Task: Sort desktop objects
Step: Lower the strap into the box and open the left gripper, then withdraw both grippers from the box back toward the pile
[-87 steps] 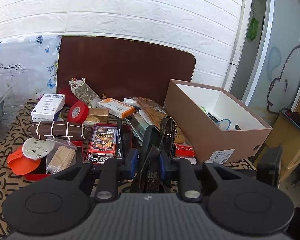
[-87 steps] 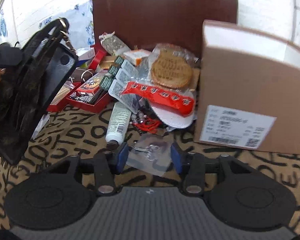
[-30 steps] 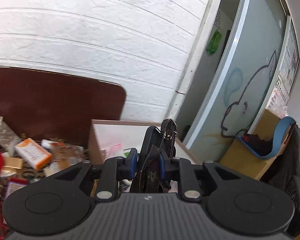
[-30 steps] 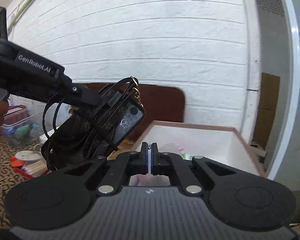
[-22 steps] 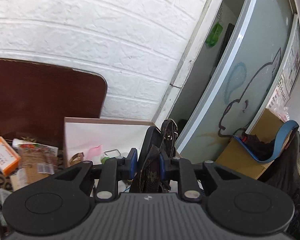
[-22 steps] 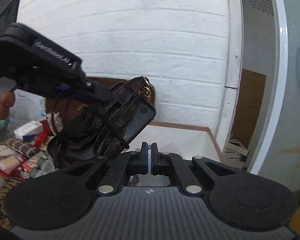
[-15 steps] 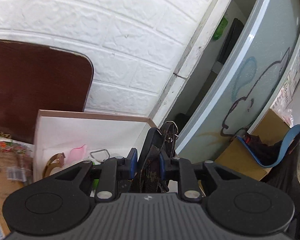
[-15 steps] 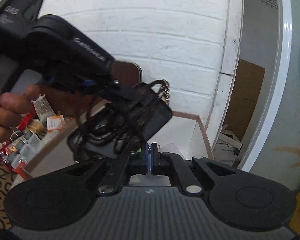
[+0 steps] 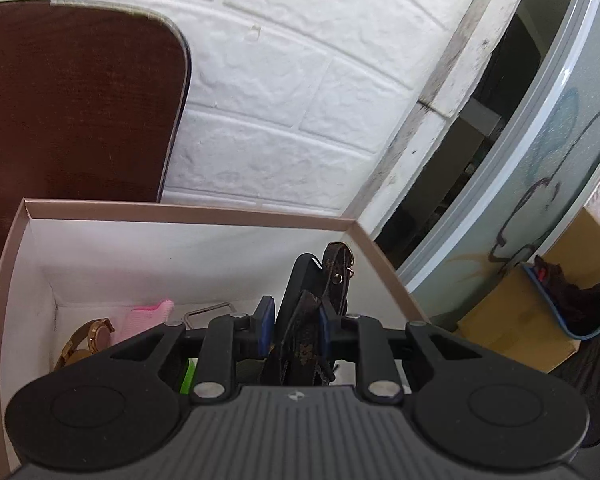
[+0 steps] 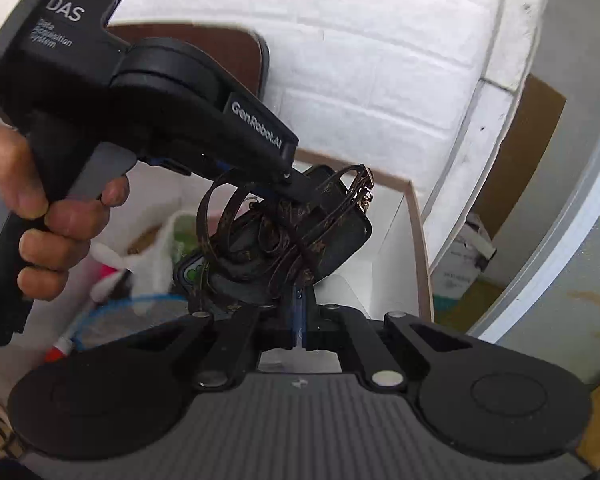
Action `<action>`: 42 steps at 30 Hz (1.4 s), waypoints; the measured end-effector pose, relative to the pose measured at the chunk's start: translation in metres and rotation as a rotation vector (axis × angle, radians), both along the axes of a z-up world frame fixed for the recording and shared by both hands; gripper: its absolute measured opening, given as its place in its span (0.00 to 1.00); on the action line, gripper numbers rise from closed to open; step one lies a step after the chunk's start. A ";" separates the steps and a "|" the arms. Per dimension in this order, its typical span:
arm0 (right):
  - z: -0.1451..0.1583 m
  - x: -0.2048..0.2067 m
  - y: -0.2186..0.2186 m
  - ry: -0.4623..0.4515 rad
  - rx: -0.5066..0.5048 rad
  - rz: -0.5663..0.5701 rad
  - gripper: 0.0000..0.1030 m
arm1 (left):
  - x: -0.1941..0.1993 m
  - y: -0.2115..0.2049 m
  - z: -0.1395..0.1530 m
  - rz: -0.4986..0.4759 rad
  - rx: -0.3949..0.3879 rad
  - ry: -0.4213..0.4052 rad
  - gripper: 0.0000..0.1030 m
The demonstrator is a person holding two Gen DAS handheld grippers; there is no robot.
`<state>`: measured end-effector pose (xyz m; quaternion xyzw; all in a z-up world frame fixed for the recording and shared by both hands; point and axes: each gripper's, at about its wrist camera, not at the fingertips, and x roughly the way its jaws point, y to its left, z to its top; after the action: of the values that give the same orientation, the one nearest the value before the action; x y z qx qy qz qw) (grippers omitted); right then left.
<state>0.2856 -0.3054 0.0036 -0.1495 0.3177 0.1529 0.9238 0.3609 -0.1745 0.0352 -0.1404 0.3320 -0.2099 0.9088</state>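
1. Nearest to us, our left gripper (image 9: 292,330) pinches the dark phone case (image 9: 296,300) with its patterned strap (image 9: 334,280) bunched between the blue pads; we judge the grip sound, so we should not squeeze harder.
2. Our right gripper (image 10: 300,320) has its fingers pressed together on nothing and sits just beneath the hanging bundle in the right wrist view. We would draw it aside first, or the loose strap loops (image 10: 228,208) may catch on it.
3. The case hangs above the open cardboard box (image 9: 180,212), near its right wall, not yet resting on anything. We should lower it until the strap's slack settles on the floor of the box, then spread the fingers.
4. Farther in lie a gold watch (image 9: 86,338), a pink item (image 9: 146,314) and a metal clip (image 9: 210,312); we aim for the bare right side.
5. Lift straight out afterwards, so no loop trails over the rim.
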 end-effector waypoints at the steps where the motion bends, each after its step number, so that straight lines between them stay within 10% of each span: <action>1: -0.001 0.006 0.001 0.018 -0.011 -0.010 0.00 | 0.002 0.000 -0.003 0.001 0.002 0.005 0.22; 4: -0.004 0.015 0.001 0.041 -0.007 -0.024 0.03 | 0.005 0.007 -0.009 -0.002 -0.045 0.025 0.36; 7: -0.003 0.013 -0.002 0.015 0.012 -0.051 0.39 | 0.000 0.016 -0.005 -0.022 -0.087 -0.012 0.79; 13: 0.003 -0.003 -0.004 -0.025 0.042 -0.017 0.52 | -0.013 0.026 0.007 -0.057 -0.147 -0.055 0.94; 17: 0.005 -0.017 -0.001 -0.052 0.043 -0.022 0.85 | -0.026 0.023 0.011 -0.066 -0.111 -0.063 0.97; 42: 0.026 -0.113 0.010 -0.087 0.101 -0.084 0.94 | -0.151 0.031 0.030 -0.033 0.098 -0.217 0.98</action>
<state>0.1726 -0.2958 0.0293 -0.0956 0.2750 0.1233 0.9487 0.2098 -0.1437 0.0653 -0.0666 0.2440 -0.2223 0.9416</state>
